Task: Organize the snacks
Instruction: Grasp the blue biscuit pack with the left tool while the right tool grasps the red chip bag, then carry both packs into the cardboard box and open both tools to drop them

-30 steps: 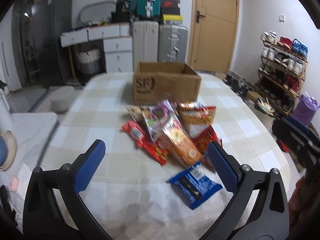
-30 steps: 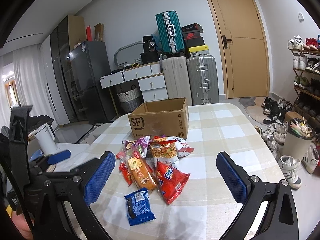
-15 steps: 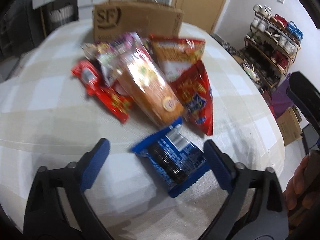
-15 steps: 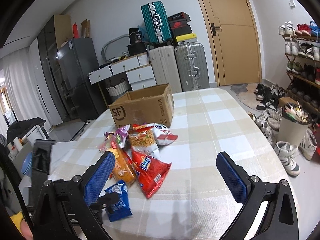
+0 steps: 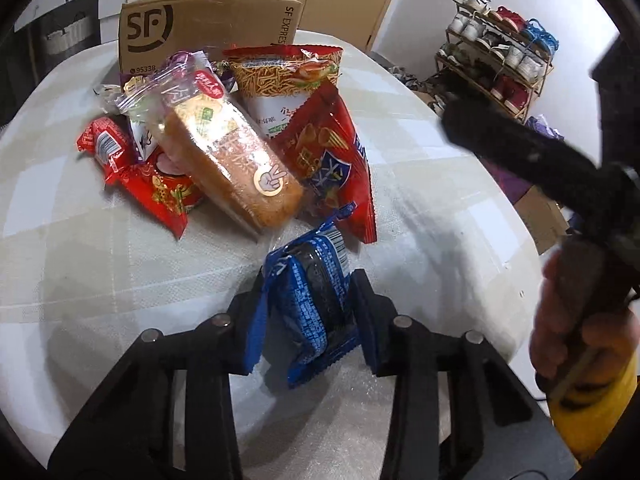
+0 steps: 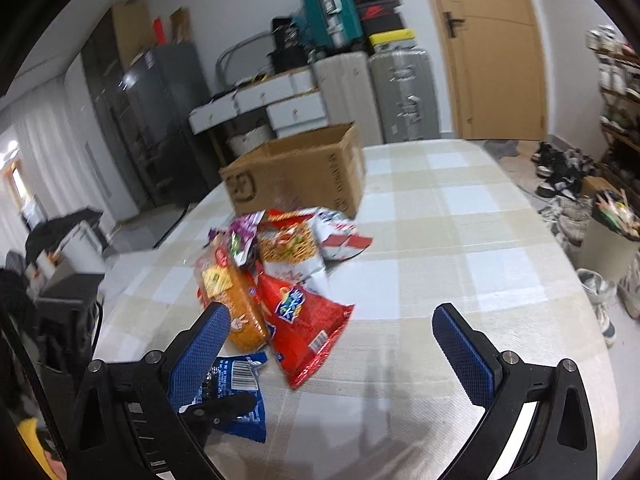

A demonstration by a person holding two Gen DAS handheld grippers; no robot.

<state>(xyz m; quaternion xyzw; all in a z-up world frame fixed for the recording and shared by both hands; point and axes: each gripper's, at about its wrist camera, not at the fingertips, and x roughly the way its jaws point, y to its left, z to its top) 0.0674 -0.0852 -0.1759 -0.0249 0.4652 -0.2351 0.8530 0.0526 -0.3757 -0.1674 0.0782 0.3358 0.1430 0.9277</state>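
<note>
A blue cookie pack (image 5: pixel 316 320) lies at the near end of the checked table (image 6: pixel 440 240). My left gripper (image 5: pixel 310 278) has its jaws closing on the pack, and both pads press its sides. The pack (image 6: pixel 236 376) also shows low on the left in the right wrist view, with a black finger of the left gripper across it. Behind it lies a pile: an orange bread pack (image 5: pixel 228 152), a red chip bag (image 5: pixel 328 160), a noodle bag (image 5: pixel 284 76) and a red wrapper (image 5: pixel 136 176). An open cardboard box (image 6: pixel 296 168) stands beyond them. My right gripper (image 6: pixel 332 344) hangs open and empty over the table.
A person's hand (image 5: pixel 572 320) holds the right gripper at the table's right edge. A shoe rack (image 5: pixel 500 40) and shoes (image 6: pixel 560 176) fill the floor to the right. Suitcases (image 6: pixel 400 92), white drawers (image 6: pixel 292 108) and a wooden door (image 6: pixel 488 48) stand behind the table.
My left gripper came down over the blue cookie pack and its wide-open jaws closed onto it. The right gripper sank and drew nearer the pile, still open.
</note>
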